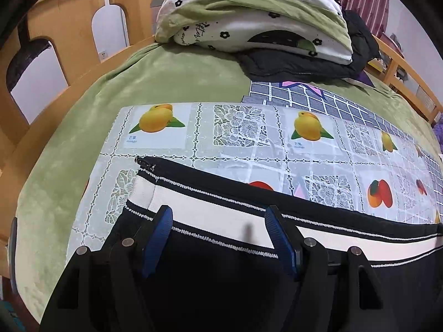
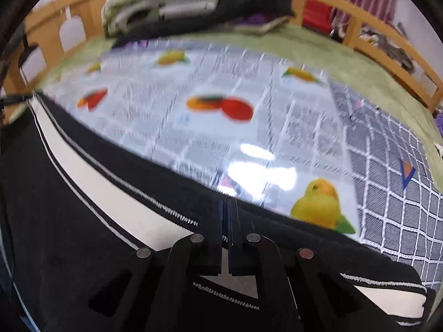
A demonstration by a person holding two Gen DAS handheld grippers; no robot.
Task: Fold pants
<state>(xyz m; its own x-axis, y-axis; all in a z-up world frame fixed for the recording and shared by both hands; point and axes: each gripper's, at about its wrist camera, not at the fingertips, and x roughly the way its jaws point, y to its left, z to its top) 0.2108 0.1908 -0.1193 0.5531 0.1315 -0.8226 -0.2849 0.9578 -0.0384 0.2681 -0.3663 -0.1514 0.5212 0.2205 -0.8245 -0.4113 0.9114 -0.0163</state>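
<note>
The left gripper has its blue-padded fingers spread wide apart, positioned over the black pants; the white side stripe bordered by thin white piping runs across between the fingertips. A zipper pull sits at the pants' corner ahead and to the left of this gripper. The right gripper has its jaws drawn together, clamped on the pants at the dark edge that crosses directly at the fingertips; the stripe extends away to this gripper's left. The right wrist view is motion-blurred, so fine detail there cannot be read. The pants lie on a fruit-printed plastic sheet, which extends ahead of both grippers. Beyond the sheet, ahead and to the right of the left gripper, a grey grid-patterned mat shows. Both rest on a bed covered with a green blanket. Farther ahead, a folded floral quilt is stacked on a dark garment. A wooden bed rail stands to the left. No containers are in view.
</note>
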